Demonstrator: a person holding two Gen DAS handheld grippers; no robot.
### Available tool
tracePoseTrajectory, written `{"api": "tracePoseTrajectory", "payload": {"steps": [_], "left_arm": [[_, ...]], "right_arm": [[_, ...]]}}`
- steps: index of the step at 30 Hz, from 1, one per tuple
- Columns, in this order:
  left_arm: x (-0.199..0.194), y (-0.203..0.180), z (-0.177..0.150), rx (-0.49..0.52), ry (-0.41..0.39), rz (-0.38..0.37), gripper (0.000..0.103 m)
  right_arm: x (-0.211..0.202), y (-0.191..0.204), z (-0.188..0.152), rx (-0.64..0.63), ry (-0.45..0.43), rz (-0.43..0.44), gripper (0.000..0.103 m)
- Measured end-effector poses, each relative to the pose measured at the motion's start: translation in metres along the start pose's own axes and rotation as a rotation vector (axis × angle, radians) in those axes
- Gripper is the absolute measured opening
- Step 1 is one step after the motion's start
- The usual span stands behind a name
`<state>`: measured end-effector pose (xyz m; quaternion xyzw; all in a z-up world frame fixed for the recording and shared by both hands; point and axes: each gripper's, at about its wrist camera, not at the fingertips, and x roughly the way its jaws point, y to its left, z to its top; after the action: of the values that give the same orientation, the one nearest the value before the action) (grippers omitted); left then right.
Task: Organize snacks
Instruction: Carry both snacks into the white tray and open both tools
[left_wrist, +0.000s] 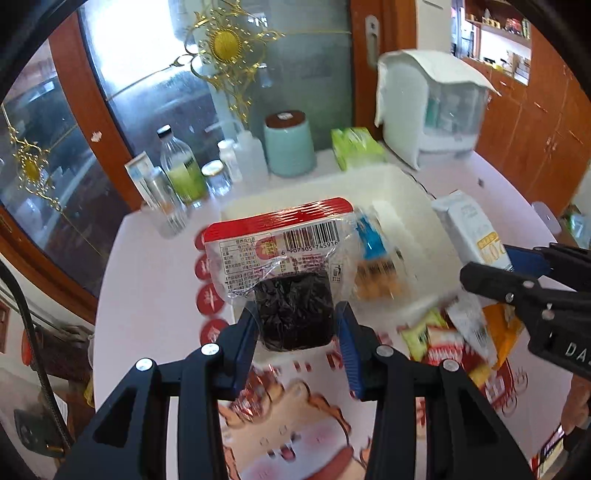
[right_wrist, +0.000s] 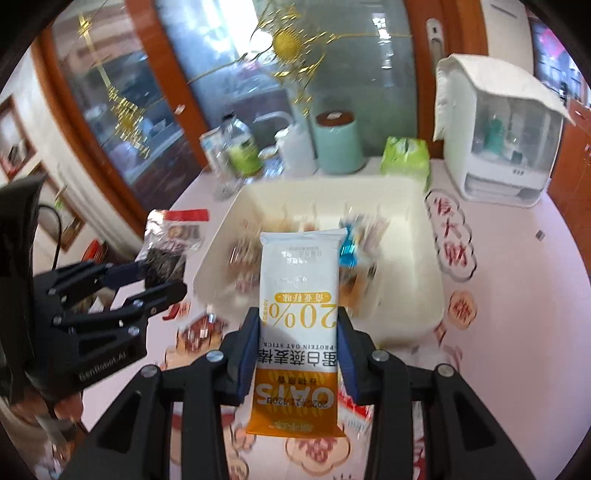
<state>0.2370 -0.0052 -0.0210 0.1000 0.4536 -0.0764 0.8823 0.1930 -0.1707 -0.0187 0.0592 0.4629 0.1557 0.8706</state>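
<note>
My left gripper (left_wrist: 295, 317) is shut on a clear packet with a red top edge and a dark cake inside (left_wrist: 280, 243), held above the table in front of the white bin (left_wrist: 332, 184). The right wrist view shows that left gripper (right_wrist: 147, 280) and its packet (right_wrist: 173, 240) left of the bin (right_wrist: 424, 258). My right gripper (right_wrist: 299, 332) is shut on a white and orange oat stick packet (right_wrist: 299, 273), held over the bin's near edge. It also shows at the right of the left wrist view, gripper (left_wrist: 491, 269) and packet (left_wrist: 472, 229). Several small snacks lie in the bin, among them a blue one (right_wrist: 349, 251).
Loose snack packets (left_wrist: 443, 343) lie on the patterned tablecloth near the bin's front. Behind the bin stand bottles (left_wrist: 181, 166), a mint canister (left_wrist: 290, 144), a green tissue pack (left_wrist: 354, 147) and a cloth-covered white organiser (left_wrist: 436, 107). A glass-doored cabinet backs the table.
</note>
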Motion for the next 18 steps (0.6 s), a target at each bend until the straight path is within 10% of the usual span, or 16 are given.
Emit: {"api": "tracePoseTrajectory", "payload": {"steps": [13,18], "left_arm": [[0.036,0.022,0.048,-0.051,-0.015,0.049,0.043],[0.056,0.026,0.053,-0.067,0.01,0.062,0.072]], "right_arm": [[0.026,-0.004,0.078,0.081,-0.065,-0.098,0.042],[0.042,-0.007,0.089,0.086,-0.05,-0.131,0.043]]}}
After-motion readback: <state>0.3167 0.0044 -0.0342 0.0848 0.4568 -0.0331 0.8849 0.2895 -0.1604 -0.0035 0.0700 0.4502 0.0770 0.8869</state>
